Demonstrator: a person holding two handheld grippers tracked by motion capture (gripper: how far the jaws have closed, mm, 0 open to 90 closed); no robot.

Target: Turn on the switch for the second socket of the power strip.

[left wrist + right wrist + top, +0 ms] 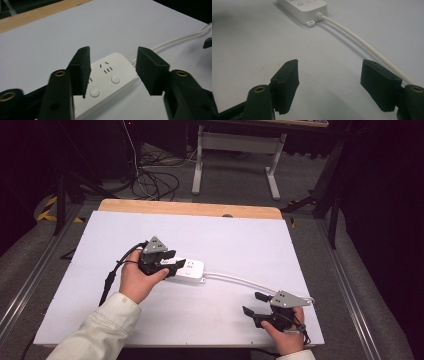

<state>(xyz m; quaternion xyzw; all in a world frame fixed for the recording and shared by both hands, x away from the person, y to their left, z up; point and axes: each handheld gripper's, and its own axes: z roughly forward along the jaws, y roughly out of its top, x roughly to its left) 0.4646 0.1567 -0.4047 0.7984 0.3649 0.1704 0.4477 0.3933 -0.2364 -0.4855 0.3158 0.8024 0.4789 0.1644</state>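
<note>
A white power strip (190,269) (110,75) (304,7) lies flat near the middle of the white table top (225,235). Its sockets and round buttons face up. Its white cable (240,280) (175,40) (362,42) curves off to the front right. My left gripper (176,258) (113,53) is open, its jaws standing either side of the strip's left end, with nothing pinched. My right gripper (251,303) (330,63) is open low over bare table at the front right. The cable passes just beside its right jaw.
A wooden strip (190,208) runs along the table's far edge. Beyond it are white desk legs (235,150) and loose cables (155,180) on the floor. Metal rails (30,280) flank the table. The right gripper's jaw tip (207,42) shows in the left gripper view.
</note>
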